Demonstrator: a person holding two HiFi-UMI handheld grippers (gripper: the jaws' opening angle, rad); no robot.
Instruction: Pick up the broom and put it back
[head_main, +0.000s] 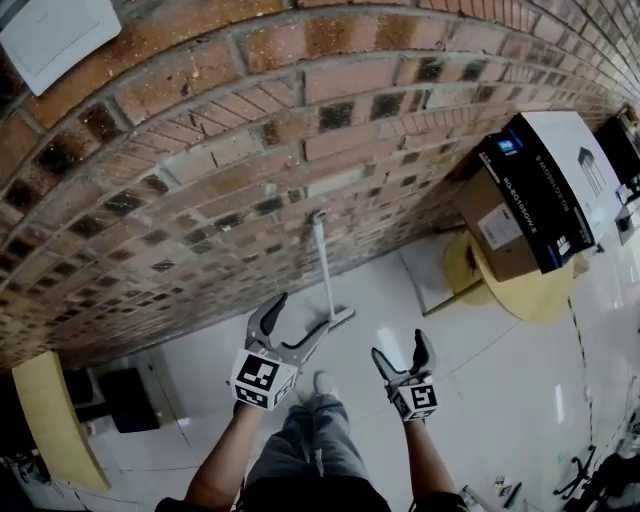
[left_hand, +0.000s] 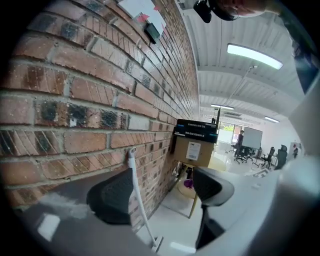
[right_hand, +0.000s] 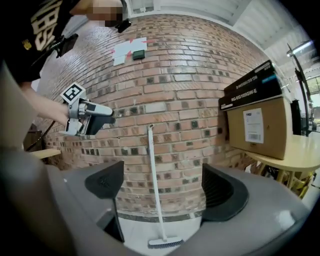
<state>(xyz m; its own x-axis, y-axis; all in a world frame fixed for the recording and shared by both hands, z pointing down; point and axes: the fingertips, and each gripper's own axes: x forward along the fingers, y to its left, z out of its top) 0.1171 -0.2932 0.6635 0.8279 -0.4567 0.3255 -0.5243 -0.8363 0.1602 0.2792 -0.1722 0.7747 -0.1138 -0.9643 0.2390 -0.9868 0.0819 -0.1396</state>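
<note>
I am holding my left gripper (head_main: 300, 316) and right gripper (head_main: 402, 348) with their jaws apart, clamping nothing; the broom (head_main: 324, 262) is leaning on the brick wall (head_main: 200, 150) at twelve o'clock, apart from both, with its head on the floor (head_main: 400, 290). My right gripper view is showing the bristles (right_hand: 165, 243), which the head view is seeing only from above; the left gripper view alone is showing ceiling lights (left_hand: 252, 55) above the cardboard box (left_hand: 194, 145) at two o'clock.

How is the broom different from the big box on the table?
The broom is thin, white and leans nearly upright on the brick wall; the box is wide and blocky, brown below, black above. The broom's head rests on the floor; the box sits up on a round yellow table. Both are close to the wall.
</note>
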